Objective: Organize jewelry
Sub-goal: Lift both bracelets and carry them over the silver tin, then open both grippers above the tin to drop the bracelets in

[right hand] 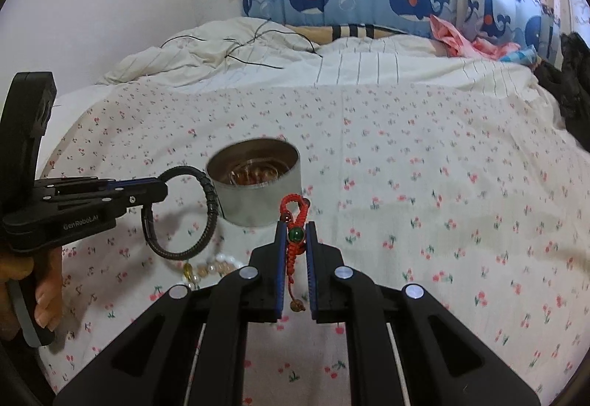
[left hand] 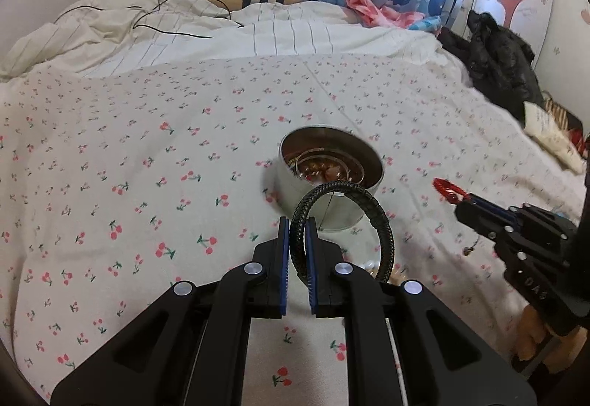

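A round metal tin (left hand: 332,177) stands on the cherry-print bedsheet and holds beaded jewelry; it also shows in the right wrist view (right hand: 258,184). My left gripper (left hand: 297,225) is shut on a black braided leather bracelet (left hand: 376,218), held upright just in front of the tin; the bracelet shows in the right wrist view too (right hand: 206,199). My right gripper (right hand: 295,227) is shut on a red woven cord bracelet (right hand: 295,218) with a green bead, to the right of the tin. A pale beaded bracelet (right hand: 217,267) lies on the sheet below the black bracelet.
The bed's rumpled white duvet (left hand: 184,30) with a black cable (left hand: 166,18) lies behind. Black clothing (left hand: 497,63) and pink cloth (left hand: 372,9) sit at the far right. The bed's right edge (left hand: 545,148) drops off beside a small cushion.
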A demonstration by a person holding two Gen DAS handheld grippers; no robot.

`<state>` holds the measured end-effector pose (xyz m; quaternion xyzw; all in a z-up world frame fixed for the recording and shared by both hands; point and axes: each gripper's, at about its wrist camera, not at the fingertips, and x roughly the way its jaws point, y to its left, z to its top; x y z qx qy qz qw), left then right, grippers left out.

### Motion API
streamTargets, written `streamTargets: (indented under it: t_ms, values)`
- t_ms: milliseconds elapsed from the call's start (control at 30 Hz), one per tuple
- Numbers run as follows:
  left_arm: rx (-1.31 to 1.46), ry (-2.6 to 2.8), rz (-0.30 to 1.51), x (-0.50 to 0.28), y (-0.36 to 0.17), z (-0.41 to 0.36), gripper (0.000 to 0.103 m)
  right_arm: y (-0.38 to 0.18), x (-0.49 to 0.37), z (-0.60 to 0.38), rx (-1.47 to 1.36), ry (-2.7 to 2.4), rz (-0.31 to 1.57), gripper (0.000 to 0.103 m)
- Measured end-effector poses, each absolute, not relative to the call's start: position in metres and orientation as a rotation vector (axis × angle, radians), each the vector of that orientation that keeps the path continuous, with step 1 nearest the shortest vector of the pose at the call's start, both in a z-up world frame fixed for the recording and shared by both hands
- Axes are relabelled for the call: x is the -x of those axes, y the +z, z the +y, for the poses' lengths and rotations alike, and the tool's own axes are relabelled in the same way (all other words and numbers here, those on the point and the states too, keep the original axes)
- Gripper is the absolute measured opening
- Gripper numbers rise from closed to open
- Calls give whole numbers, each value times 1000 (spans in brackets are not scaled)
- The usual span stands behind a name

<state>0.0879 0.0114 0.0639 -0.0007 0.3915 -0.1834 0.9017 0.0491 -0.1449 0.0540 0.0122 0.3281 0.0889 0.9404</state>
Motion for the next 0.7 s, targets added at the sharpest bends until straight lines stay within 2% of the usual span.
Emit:
streamTargets:
  t_ms: [233,700]
  values:
    - [32,-367,775,-113,85,16,8,73,-78,-136,45,226,641,11]
    - [43,-420,817,-160,77,-11,8,77,-110,-140,20,233,627,11]
